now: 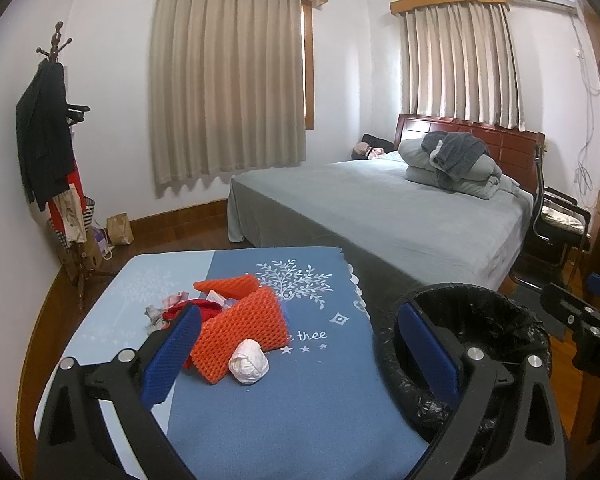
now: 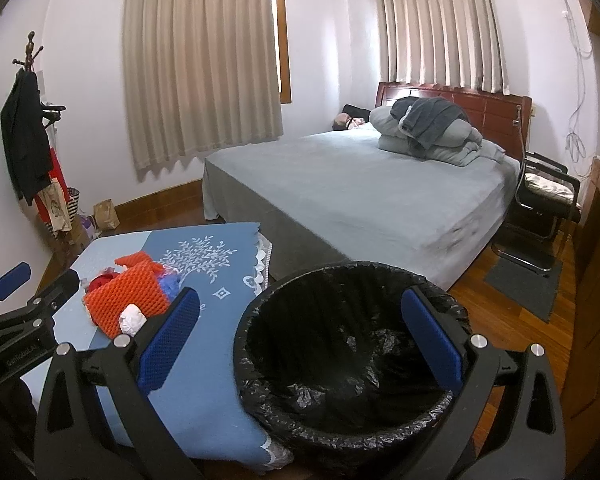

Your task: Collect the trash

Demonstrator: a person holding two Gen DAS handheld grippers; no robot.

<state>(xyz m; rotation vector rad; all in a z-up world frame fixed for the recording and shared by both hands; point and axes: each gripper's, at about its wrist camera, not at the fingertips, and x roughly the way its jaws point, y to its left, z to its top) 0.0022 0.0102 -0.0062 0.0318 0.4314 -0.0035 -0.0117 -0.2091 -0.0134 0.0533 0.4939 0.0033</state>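
The left gripper (image 1: 300, 356) is hovering with fingers spread wide and empty; just ahead on the worktop (image 1: 300, 400) are lying a white paper wad (image 1: 249, 361) and orange foam netting (image 1: 240, 334). The right gripper (image 2: 300, 344) (also gaping, holding nothing) is hanging over the black-lined bin (image 2: 340, 392).

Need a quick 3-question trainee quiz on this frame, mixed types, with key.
1. True or false: the bin with the black liner already holds trash.
2. Which item lies nearest the table's front edge?
A. white crumpled paper ball
B. red cloth
C. orange foam netting
3. Fill in: both the left gripper and the right gripper have their jaws ____.

Key: 1 false, only the liner shows inside; 2 A; 3 open, holding nothing.
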